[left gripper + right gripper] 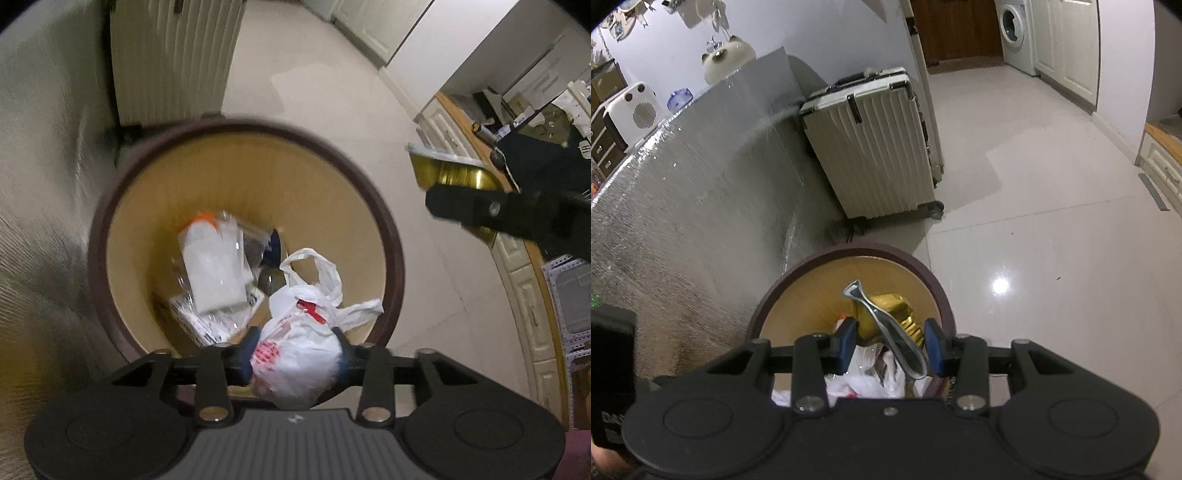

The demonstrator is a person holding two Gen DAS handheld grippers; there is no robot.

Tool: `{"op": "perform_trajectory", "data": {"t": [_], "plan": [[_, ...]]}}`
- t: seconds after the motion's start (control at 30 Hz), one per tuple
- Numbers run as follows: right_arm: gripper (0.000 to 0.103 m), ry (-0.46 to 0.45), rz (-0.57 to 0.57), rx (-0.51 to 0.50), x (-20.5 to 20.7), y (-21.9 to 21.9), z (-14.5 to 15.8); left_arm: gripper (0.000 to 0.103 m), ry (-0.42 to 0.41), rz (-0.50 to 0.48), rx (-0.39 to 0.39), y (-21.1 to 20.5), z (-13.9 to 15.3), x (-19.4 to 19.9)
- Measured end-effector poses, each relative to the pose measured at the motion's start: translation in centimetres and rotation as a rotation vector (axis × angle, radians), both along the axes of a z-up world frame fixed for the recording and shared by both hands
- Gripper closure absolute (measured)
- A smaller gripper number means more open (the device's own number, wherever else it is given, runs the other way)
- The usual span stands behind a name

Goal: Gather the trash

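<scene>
The white plastic bag [295, 354], printed in red and knotted into a bundle, sits between the blue pads [248, 352] of my left gripper [293, 354], right over the near rim of the round bin [110, 229]; its loose handles trail toward the bin's interior. The pads flank the bundle closely, but I cannot tell whether they press on it or stand just off it. My right gripper [891, 345] is clamped on a crumpled gold foil tray [886, 314] with a silver rim, held tilted above the same bin's near right edge. Inside the bin, on its tan floor, lie a clear packet [214, 266] with white contents and an orange corner, printed paper beneath it, and something dark I cannot identify. Beyond the bin's far rim stands a cream ribbed suitcase [871, 147] against a silver textured panel [683, 192]. Pale glossy tile floor [1052, 221] spreads to the right.
</scene>
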State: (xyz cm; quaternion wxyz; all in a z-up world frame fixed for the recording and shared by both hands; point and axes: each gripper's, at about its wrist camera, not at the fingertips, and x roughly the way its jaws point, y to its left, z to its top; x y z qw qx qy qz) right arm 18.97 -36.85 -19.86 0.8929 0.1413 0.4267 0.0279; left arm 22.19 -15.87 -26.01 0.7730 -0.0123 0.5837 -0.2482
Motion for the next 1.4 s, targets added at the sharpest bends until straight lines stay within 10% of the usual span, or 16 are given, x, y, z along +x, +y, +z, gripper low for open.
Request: {"op": "perform_trajectory", "data": {"t": [0.1, 0.4, 0.53, 1.4], "plan": [[0.063, 0.016, 0.016, -0.001, 0.8, 0.5, -0.6, 0.022, 0.029, 0.019, 0.024, -0.1, -1.3, 0.1], [0.061, 0.069, 0.044, 0.011, 3.1, 1.9, -2.2, 0.002, -0.09, 0.062, 0.109, 0.6, 0.5, -0.7], [0.029, 0.083, 0.069, 0.009, 4.1, 2.5, -2.7, 0.0, -0.135, 0.074, 0.127, 0.9, 1.5, -1.1], [0.02, 0.054, 0.072, -0.058, -1.5, 1.1, 0.5, 0.0, -0.172, 0.148, 0.108, 2.4, 5.6, -3.6]]}}
